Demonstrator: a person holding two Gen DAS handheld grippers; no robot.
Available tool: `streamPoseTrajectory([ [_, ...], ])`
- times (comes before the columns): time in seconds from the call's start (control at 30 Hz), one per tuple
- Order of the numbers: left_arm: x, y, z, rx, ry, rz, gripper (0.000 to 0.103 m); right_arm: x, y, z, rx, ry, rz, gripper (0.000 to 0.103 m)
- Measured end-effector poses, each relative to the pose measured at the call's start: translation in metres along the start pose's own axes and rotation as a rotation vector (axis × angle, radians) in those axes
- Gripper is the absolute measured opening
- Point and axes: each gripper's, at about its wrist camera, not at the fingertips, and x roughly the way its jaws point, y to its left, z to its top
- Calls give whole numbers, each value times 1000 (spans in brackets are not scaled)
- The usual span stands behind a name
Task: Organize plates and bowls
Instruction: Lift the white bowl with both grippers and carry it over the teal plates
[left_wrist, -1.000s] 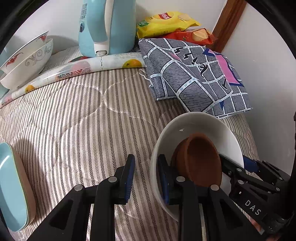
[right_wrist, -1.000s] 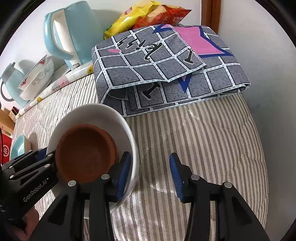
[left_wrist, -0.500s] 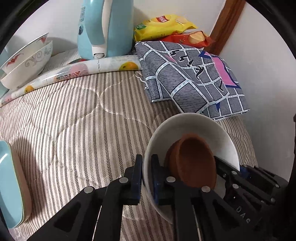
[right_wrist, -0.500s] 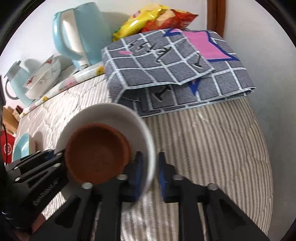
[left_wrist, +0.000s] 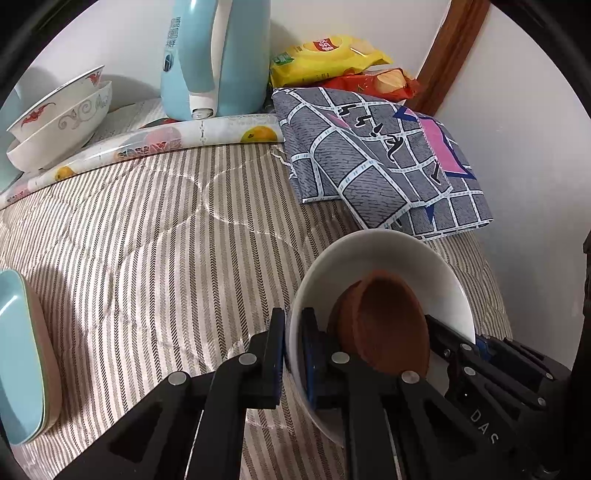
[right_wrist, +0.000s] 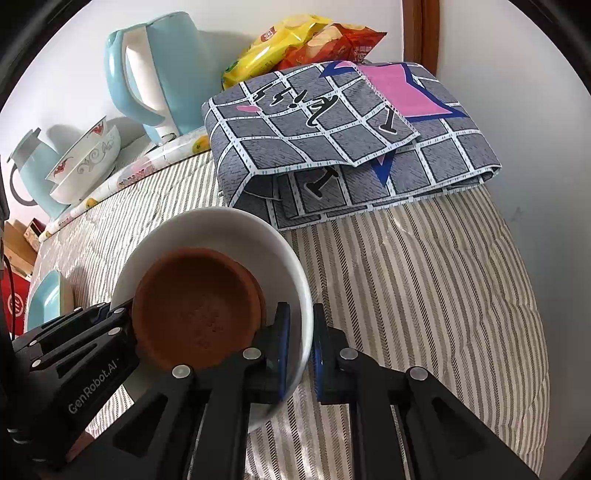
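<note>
A white bowl (left_wrist: 399, 258) with a small brown bowl (left_wrist: 388, 328) inside it is held over the striped quilt. My left gripper (left_wrist: 293, 354) is shut on the white bowl's left rim. My right gripper (right_wrist: 300, 343) is shut on its right rim; the white bowl (right_wrist: 221, 229) and brown bowl (right_wrist: 195, 310) show there too. Two stacked patterned bowls (left_wrist: 55, 122) sit at the far left by the wall. Stacked teal and beige plates (left_wrist: 22, 354) lie at the left edge.
A light-blue kettle (left_wrist: 218, 55) stands at the back on a fruit-print mat (left_wrist: 159, 140). A folded grey grid-pattern cloth (left_wrist: 376, 155) and snack bags (left_wrist: 332, 55) lie at the back right by the wall. A second blue kettle (right_wrist: 29, 177) stands far left.
Both grippers were open around the white bowl's rim and have shut on it from opposite sides. The bowl has tilted slightly and lifted.
</note>
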Motion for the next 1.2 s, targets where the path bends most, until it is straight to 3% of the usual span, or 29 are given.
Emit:
streamPoseTrajectory([
  [0.6,-50,3,-18,-31,-65,-15,9,-47,8,-17,0,-58,17,10],
  [1.2,-114,26,-17,-58,-175,-10,9,-100,51,-13,-56,-158,42,10],
])
